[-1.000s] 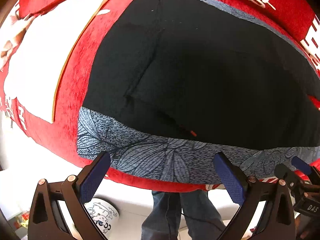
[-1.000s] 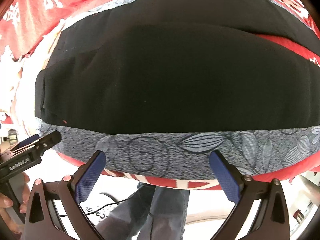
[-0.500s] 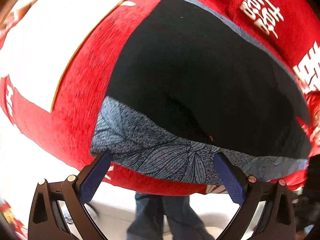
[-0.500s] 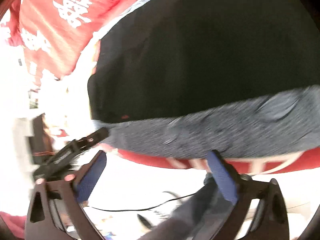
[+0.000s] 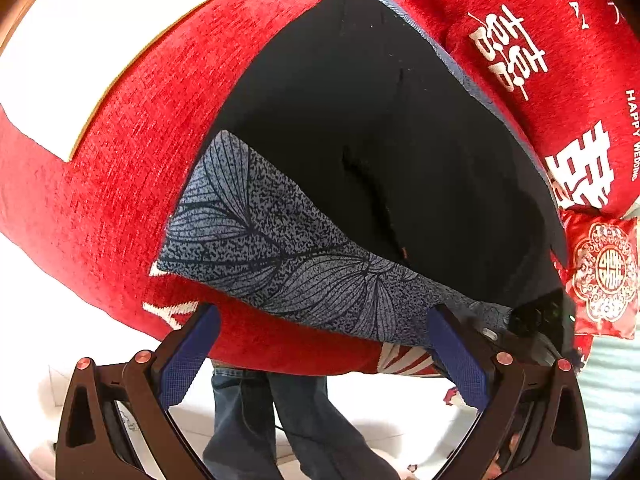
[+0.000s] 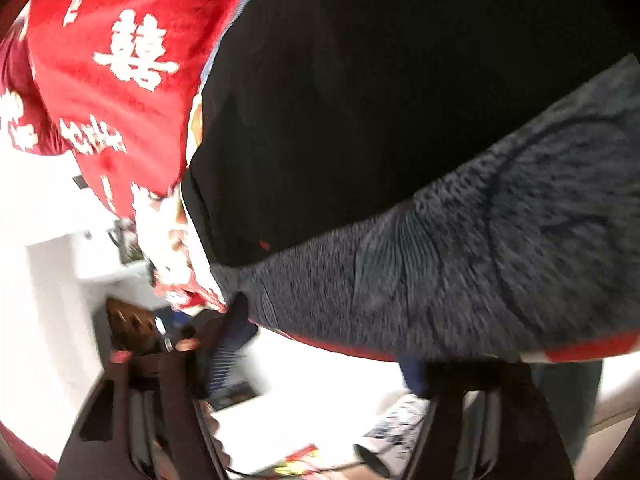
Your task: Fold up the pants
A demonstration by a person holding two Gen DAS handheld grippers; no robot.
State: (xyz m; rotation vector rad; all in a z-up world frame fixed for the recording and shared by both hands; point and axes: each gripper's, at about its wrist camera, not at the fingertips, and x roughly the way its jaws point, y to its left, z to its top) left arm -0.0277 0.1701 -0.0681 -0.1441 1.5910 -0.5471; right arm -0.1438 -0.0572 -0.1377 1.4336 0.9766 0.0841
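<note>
Both wrist views are aimed steeply down from close above the near bed edge, right one blurred; the grey leaf-print hem (image 5: 304, 268) (image 6: 480, 264) is shared between them

White "HAPPY WEDDING" lettering (image 5: 633, 128) runs down the red cushion (image 5: 568, 80) beside big double-happiness characters (image 5: 508, 52), "IGDAY" curves near its top edge, and the same character (image 6: 136, 54) shows on the red cover (image 6: 80, 92).

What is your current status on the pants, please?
Left gripper open, short of the band. Right gripper open, blurred. Black pants flat on red cover, grey leaf-print band nearest. Nothing blocking.
</note>
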